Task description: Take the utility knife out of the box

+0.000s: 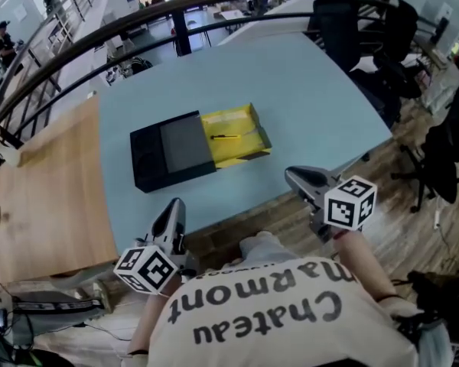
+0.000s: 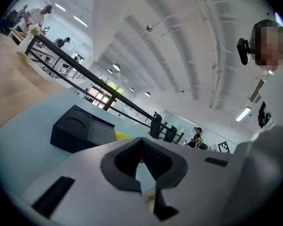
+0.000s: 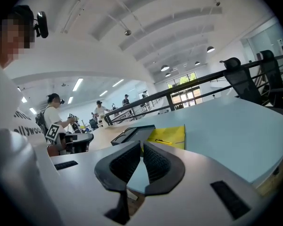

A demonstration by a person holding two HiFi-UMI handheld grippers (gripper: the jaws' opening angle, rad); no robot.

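Note:
On the light blue table [image 1: 306,90] lies a black box sleeve [image 1: 168,153] with its yellow inner tray [image 1: 258,128] slid out to the right. The thin utility knife [image 1: 226,136] rests in that tray. Both grippers hang off the table's near edge, close to the person's body and short of the box. My left gripper [image 1: 176,203] is shut and empty; its view shows the sleeve [image 2: 78,128] and a sliver of tray [image 2: 122,136] beyond its shut tips [image 2: 142,142]. My right gripper [image 1: 289,173] is shut too, with the tray [image 3: 172,134] and knife [image 3: 162,141] ahead of its tips [image 3: 142,144].
A wooden table [image 1: 46,197] adjoins the blue one on the left. A black curved railing [image 1: 176,6] runs behind the tables. Office chairs stand at the back right [image 1: 344,21] and at the right [image 1: 444,151]. Other people work in the background.

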